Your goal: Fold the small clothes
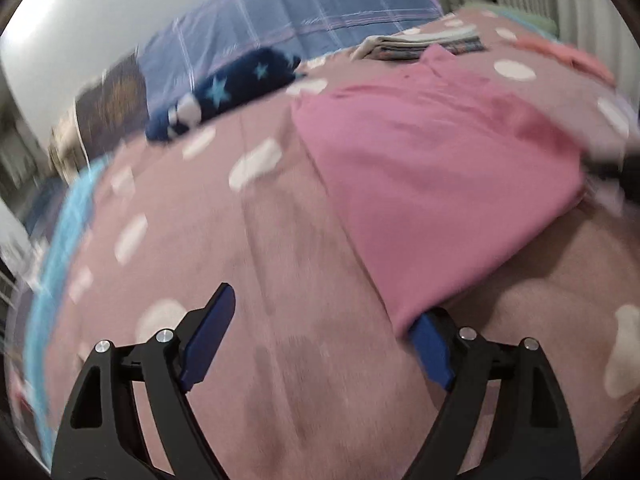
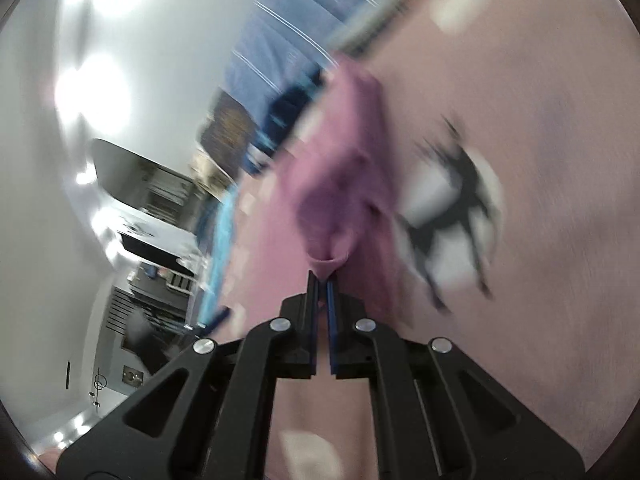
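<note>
A pink garment [image 1: 432,168] lies partly folded on the dusty-pink spotted bedspread [image 1: 280,264]. My left gripper [image 1: 320,320] is open, its blue pads wide apart, and the garment's near corner drapes over its right pad [image 1: 434,348]. In the right wrist view my right gripper [image 2: 323,280] is shut on a corner of the pink garment [image 2: 340,184], which hangs bunched from the fingertips above the bedspread [image 2: 540,120]. The other gripper shows as a dark blurred shape [image 2: 464,204] beyond the cloth.
A stack of folded clothes [image 1: 424,44] sits at the far side of the bed, with a peach piece [image 1: 568,56] to its right. A navy star-print item [image 1: 228,88] and a blue plaid duvet [image 1: 304,12] lie at the back. The bed's left edge has turquoise trim [image 1: 60,240].
</note>
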The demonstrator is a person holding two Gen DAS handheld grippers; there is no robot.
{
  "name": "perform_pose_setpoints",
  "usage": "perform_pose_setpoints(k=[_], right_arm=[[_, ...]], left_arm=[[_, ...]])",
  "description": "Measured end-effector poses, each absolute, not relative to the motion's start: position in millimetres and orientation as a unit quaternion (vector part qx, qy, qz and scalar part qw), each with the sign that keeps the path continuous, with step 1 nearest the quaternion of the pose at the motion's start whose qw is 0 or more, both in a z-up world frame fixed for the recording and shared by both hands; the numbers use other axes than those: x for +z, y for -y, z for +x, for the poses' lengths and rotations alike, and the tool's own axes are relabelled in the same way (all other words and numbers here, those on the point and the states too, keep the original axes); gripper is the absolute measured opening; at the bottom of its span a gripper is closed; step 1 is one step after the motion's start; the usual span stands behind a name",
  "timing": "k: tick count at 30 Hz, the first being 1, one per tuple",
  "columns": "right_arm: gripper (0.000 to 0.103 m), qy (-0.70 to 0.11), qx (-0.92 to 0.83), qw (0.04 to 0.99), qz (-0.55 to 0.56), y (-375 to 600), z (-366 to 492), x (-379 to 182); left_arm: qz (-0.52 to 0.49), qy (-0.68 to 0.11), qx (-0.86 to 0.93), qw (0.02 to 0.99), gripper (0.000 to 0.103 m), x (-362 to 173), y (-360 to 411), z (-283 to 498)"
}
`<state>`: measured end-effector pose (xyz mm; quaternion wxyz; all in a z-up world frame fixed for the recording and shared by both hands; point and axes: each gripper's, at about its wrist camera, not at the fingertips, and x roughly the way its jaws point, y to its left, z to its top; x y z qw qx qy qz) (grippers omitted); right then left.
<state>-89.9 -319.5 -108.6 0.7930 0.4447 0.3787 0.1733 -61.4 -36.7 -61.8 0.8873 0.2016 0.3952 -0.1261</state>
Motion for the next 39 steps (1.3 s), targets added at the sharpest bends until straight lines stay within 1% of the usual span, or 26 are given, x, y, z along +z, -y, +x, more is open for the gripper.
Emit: perform_pose_setpoints(k=[2, 3, 4, 6, 7, 9, 11, 12, 15, 16, 17, 19, 20, 21, 22, 25, 26, 27, 28, 29, 30, 35, 36, 37, 38, 39], right_arm=[[0.004, -0.394, 0.167, 0.783, 0.451, 322.2, -92.9, -119.7], [0.008, -0.393, 0.167, 0.787, 0.446, 323.4, -94.1, -116.7], [0.008, -0.385, 0.162, 0.803, 0.425, 323.5, -94.7, -105.3], [0.008, -0.363, 0.159, 0.837, 0.377, 320.3, -97.0, -81.9], [0.009, -0.351, 0.159, 0.853, 0.353, 317.6, -96.8, -69.4], [0.010, -0.328, 0.181, 0.870, 0.320, 309.1, -92.0, -50.0], [0.010, -0.315, 0.219, 0.873, 0.300, 297.2, -81.1, -42.1], [0.010, -0.320, 0.223, 0.872, 0.295, 293.7, -75.6, -45.0], [0.010, -0.370, 0.176, 0.869, 0.278, 293.6, -55.3, -67.5], [0.003, -0.401, 0.113, 0.874, 0.248, 296.7, -48.5, -82.5], [0.000, -0.413, 0.085, 0.877, 0.232, 298.9, -46.4, -89.7], [0.001, -0.407, 0.098, 0.868, 0.267, 308.3, -50.2, -94.9], [0.003, -0.407, 0.102, 0.864, 0.280, 312.6, -51.7, -90.3], [0.011, -0.399, 0.102, 0.867, 0.280, 314.7, -53.2, -84.6], [0.019, -0.387, 0.097, 0.877, 0.268, 316.7, -54.7, -74.5], [0.026, -0.365, 0.095, 0.892, 0.249, 319.4, -49.7, -53.3], [0.027, -0.362, 0.094, 0.894, 0.248, 324.3, -44.8, -48.5], [0.034, -0.361, 0.095, 0.894, 0.247, 328.2, -41.1, -47.1], [0.050, -0.361, 0.097, 0.895, 0.241, 329.9, -30.2, -41.9], [0.056, -0.366, 0.102, 0.896, 0.230, 330.9, -13.6, -41.0], [0.058, -0.372, 0.103, 0.896, 0.221, 327.0, 4.1, -42.6], [0.058, -0.416, 0.096, 0.877, 0.220, 333.6, 96.2, -59.9], [0.050, -0.417, 0.085, 0.878, 0.219, 335.3, 107.3, -62.8], [0.036, -0.417, 0.077, 0.879, 0.217, 336.3, 120.4, -65.1], [0.006, -0.417, 0.092, 0.875, 0.226, 335.7, 126.7, -65.9], [0.005, -0.409, 0.108, 0.874, 0.240, 336.0, 127.0, -63.2]], left_arm=[[0.190, -0.402, -0.132, 0.886, 0.084, -60.9, 35.8, -62.9], [0.195, -0.401, -0.137, 0.884, 0.082, -60.0, 38.1, -63.5], [0.199, -0.400, -0.141, 0.883, 0.081, -59.1, 38.3, -63.7], [0.202, -0.395, -0.160, 0.882, 0.067, -54.6, 40.1, -69.4], [0.198, -0.395, -0.168, 0.881, 0.062, -53.6, 38.8, -71.2], [0.178, -0.406, -0.203, 0.873, 0.035, -50.1, 38.7, -75.2], [0.159, -0.419, -0.239, 0.861, 0.022, -45.9, 38.1, -79.2], [0.152, -0.420, -0.259, 0.856, 0.020, -41.5, 37.4, -83.6], [0.139, -0.404, -0.300, 0.853, 0.020, -25.5, 36.7, -93.2], [0.129, -0.395, -0.306, 0.856, 0.020, -19.9, 35.8, -93.5], [0.114, -0.383, -0.313, 0.862, 0.020, -13.9, 34.2, -89.8], [0.104, -0.366, -0.306, 0.873, 0.026, -11.7, 36.1, -79.1], [0.105, -0.361, -0.297, 0.878, 0.033, -15.2, 39.4, -69.5], [0.105, -0.361, -0.292, 0.879, 0.040, -19.2, 41.6, -59.2], [0.106, -0.366, -0.284, 0.880, 0.043, -26.4, 45.2, -49.3], [0.122, -0.407, -0.258, 0.867, 0.044, -57.8, 52.8, -26.2], [0.116, -0.421, -0.255, 0.863, 0.047, -68.0, 51.6, -22.3], [0.104, -0.423, -0.256, 0.863, 0.050, -71.9, 47.9, -21.9], [0.087, -0.421, -0.259, 0.865, 0.050, -73.5, 43.0, -21.5], [0.077, -0.422, -0.262, 0.865, 0.051, -73.7, 40.0, -21.4], [0.070, -0.422, -0.265, 0.864, 0.052, -73.5, 37.6, -21.3], [0.075, -0.412, -0.260, 0.870, 0.054, -77.1, 37.7, -26.8], [0.076, -0.411, -0.260, 0.871, 0.055, -78.0, 37.9, -28.0], [0.074, -0.411, -0.261, 0.871, 0.055, -77.5, 37.3, -28.0], [0.071, -0.411, -0.262, 0.870, 0.055, -77.6, 36.3, -28.1], [0.065, -0.412, -0.265, 0.869, 0.055, -77.9, 34.3, -27.0]])
